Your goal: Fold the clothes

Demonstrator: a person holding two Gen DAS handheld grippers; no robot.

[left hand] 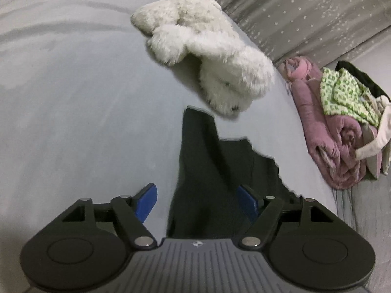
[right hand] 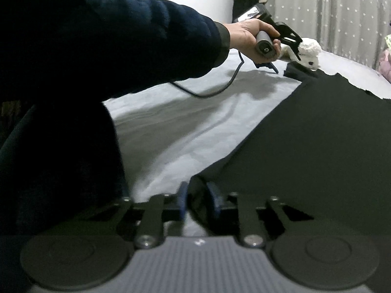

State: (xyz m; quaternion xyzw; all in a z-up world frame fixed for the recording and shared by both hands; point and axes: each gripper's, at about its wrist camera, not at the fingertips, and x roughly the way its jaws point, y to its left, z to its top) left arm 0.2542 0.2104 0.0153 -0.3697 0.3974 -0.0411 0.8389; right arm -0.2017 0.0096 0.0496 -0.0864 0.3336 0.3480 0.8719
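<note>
- The black garment (right hand: pixel 305 141) lies spread flat on the grey bed sheet (left hand: pixel 73 97); in the right wrist view it fills the right half of the bed, its far edge reaching toward the white plush toy (left hand: pixel 207 56)
- The left gripper (left hand: pixel 195 202) hangs over one narrow end of the garment; its blue-padded fingers (left hand: pixel 146 201) stand wide apart with nothing between them, the dark cloth directly beneath and ahead of the gap
- In the right wrist view a hand (right hand: pixel 251 40) holds that left gripper by its grey handle, above the garment's far corner and just beside the plush toy; a dark sleeve (right hand: pixel 122 36) and a thin cable (right hand: pixel 207 92) trail back from it
- The right gripper (right hand: pixel 196 201) is at the garment's near corner; its fingers are drawn close together and pinch a fold of the black cloth, though the view is blurred there
- A pile of pink and green-patterned clothes (left hand: pixel 342 122) sits at the bed's edge, well apart from the garment; a grey star-print curtain (left hand: pixel 305 12) hangs behind
</note>
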